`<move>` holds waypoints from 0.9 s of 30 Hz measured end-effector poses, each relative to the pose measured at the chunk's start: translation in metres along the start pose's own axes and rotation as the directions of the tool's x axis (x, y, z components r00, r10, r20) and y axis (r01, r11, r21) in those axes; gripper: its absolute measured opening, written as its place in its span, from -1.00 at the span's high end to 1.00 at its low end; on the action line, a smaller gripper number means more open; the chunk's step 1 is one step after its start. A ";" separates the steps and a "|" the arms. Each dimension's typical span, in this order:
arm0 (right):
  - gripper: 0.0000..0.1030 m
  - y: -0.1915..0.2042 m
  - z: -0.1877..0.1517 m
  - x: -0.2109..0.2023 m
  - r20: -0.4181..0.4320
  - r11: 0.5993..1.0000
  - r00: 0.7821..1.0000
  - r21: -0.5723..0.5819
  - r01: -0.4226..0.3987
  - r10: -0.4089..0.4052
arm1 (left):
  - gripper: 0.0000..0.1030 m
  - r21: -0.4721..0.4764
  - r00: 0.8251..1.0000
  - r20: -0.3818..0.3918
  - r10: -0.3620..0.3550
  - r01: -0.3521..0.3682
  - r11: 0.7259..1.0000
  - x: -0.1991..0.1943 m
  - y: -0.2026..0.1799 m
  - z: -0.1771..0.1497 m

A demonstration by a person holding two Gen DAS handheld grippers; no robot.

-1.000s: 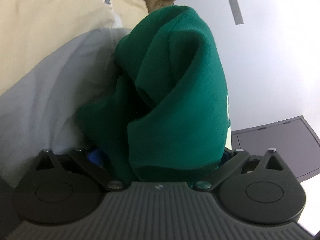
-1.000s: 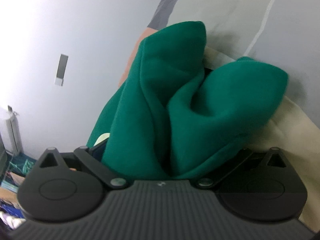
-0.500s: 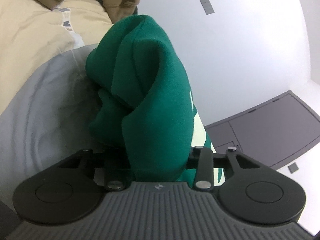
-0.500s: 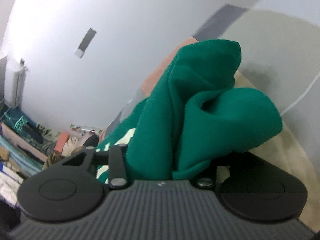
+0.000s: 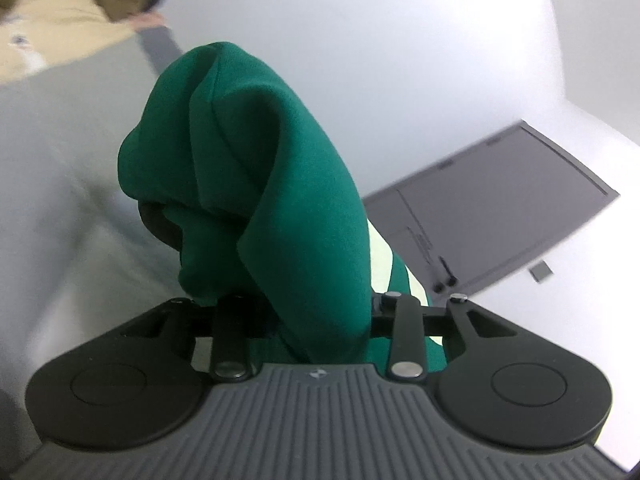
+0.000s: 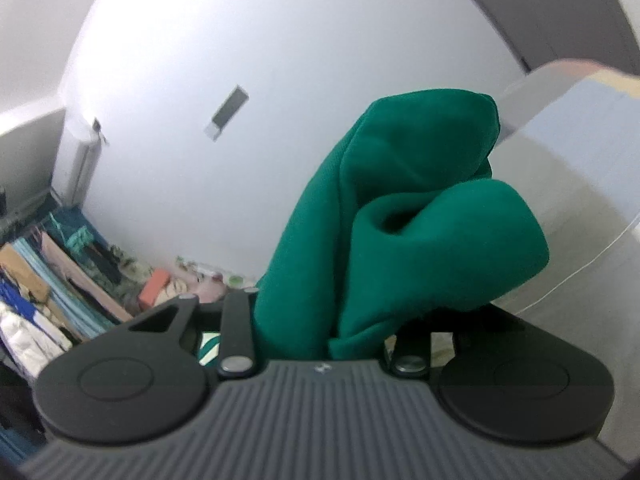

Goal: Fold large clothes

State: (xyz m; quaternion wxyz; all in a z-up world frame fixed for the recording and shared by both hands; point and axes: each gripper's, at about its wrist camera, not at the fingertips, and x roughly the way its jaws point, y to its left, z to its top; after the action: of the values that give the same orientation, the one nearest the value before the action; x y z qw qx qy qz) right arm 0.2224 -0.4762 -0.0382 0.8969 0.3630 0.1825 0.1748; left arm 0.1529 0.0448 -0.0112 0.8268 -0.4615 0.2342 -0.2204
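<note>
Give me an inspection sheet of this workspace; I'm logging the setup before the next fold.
Surface: pale grey sheet behind the cloth, blurred.
Job's things: green garment, bunched, pale print partly showing.
Clutter: beige clothing at top left; piled clothes low on the left in the right view.
Grippers: left gripper shut on green garment; right gripper likewise.
Cables: nothing seen.
Surroundings: white wall, grey panel.
</note>
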 end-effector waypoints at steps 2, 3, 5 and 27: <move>0.18 -0.009 0.015 -0.021 0.040 1.000 0.999 0.003 0.005 -0.005 | 0.21 0.015 1.000 -0.014 -0.020 0.020 1.000 0.017 -0.024 -0.010; 0.18 -0.012 0.024 -0.029 0.062 1.000 0.998 0.004 0.011 -0.011 | 0.21 0.027 0.999 -0.022 -0.028 0.029 0.999 0.028 -0.038 -0.016; 0.18 -0.022 0.039 -0.046 0.106 1.000 0.994 0.011 0.027 -0.028 | 0.21 0.045 0.998 -0.040 -0.040 0.042 0.998 0.050 -0.060 -0.025; 0.15 -0.190 0.001 -0.070 0.136 0.966 0.969 0.187 0.180 -0.207 | 0.20 0.151 0.969 -0.240 0.055 -0.019 0.988 0.223 -0.009 -0.080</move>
State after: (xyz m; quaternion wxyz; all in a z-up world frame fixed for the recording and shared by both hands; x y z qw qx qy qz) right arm 0.1960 -0.6361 -0.1593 0.8861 0.4325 0.1615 0.0407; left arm 0.2813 -0.1419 -0.0820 0.8276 -0.3644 0.3253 -0.2766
